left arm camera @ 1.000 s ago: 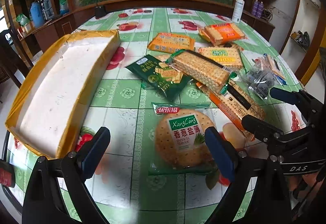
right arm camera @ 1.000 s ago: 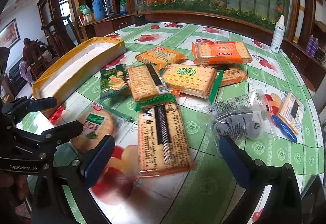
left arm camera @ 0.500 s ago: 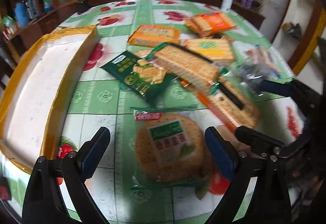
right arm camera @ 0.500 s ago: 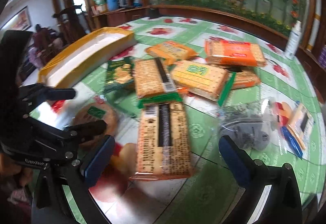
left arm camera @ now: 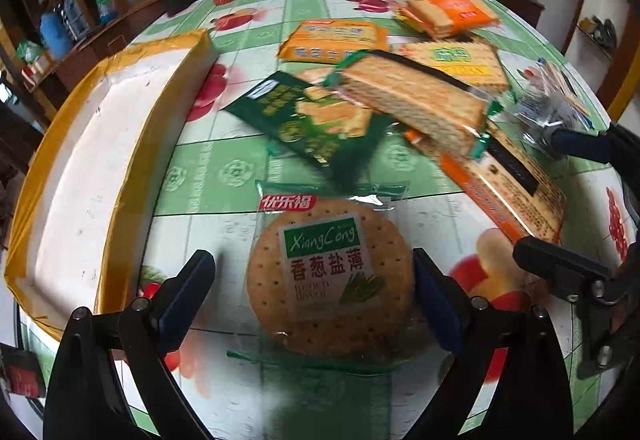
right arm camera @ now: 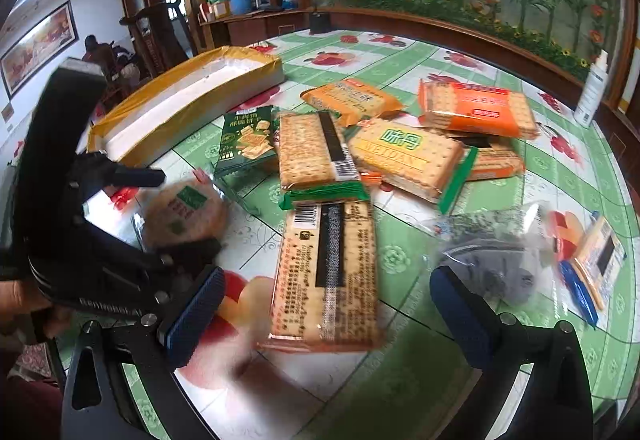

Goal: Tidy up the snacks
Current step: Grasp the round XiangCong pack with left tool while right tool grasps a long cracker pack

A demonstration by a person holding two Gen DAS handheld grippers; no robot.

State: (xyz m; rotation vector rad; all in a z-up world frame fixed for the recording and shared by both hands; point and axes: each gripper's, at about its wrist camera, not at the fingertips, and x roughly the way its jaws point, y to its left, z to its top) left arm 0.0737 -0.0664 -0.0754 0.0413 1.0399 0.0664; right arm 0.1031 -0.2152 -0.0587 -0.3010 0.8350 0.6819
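A round cracker pack with a green label [left arm camera: 330, 276] lies flat on the table, between the open fingers of my left gripper [left arm camera: 312, 292]; neither pad clearly touches it. It also shows in the right wrist view [right arm camera: 184, 210]. My right gripper [right arm camera: 326, 314] is open around the near end of a long cracker pack [right arm camera: 326, 272] lying label-down. Further back lie a dark green pack [left arm camera: 308, 116], a tan cracker pack with a green end [right arm camera: 316, 150], a yellow pack [right arm camera: 404, 156] and two orange packs [right arm camera: 476, 108].
A long white tray with a yellow taped rim [left arm camera: 132, 144] lies on the left of the flowered green tablecloth. A clear bag of dark items [right arm camera: 492, 244] and a small packet [right arm camera: 596, 260] lie at right. A white bottle [right arm camera: 592, 88] stands on the far ledge.
My left gripper has moved forward and down, so the round cracker pack now lies between its fingers. My right gripper has edged forward over the long pack. Nothing has been gripped.
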